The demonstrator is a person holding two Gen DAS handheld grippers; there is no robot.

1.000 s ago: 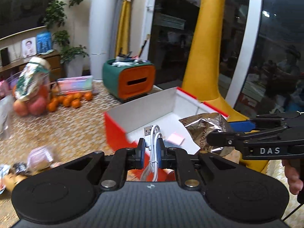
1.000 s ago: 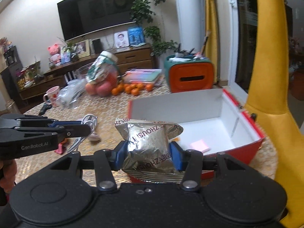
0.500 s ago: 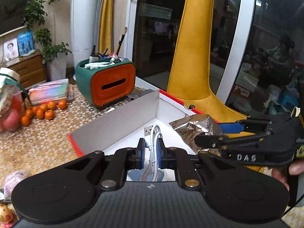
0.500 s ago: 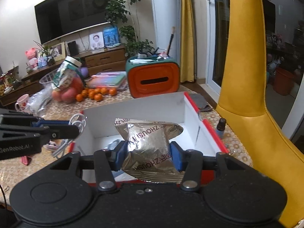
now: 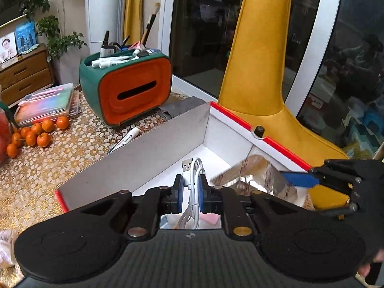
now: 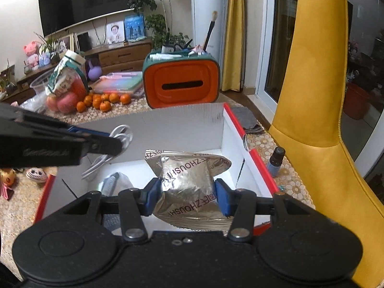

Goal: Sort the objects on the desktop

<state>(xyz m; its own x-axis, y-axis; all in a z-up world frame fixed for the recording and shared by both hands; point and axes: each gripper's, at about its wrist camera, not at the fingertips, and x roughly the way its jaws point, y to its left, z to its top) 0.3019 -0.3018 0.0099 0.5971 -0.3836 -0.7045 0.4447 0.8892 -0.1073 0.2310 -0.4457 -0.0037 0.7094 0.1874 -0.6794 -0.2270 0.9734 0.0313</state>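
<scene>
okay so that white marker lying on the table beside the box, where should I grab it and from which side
Probably take the white marker across the middle of its barrel, coming down from above. It lies flat on the table, close against the outer wall of the red-edged box, so fingers should straddle its narrow width. The end nearest the box wall is hidden.

Silver pkt (image 6: 189,187), white cable (image 5: 194,192), red-rimmed box (image 5: 240,117).

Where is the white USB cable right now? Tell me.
The white USB cable is clamped in the left gripper, hanging over the red-rimmed box, left of the foil packet.
</scene>
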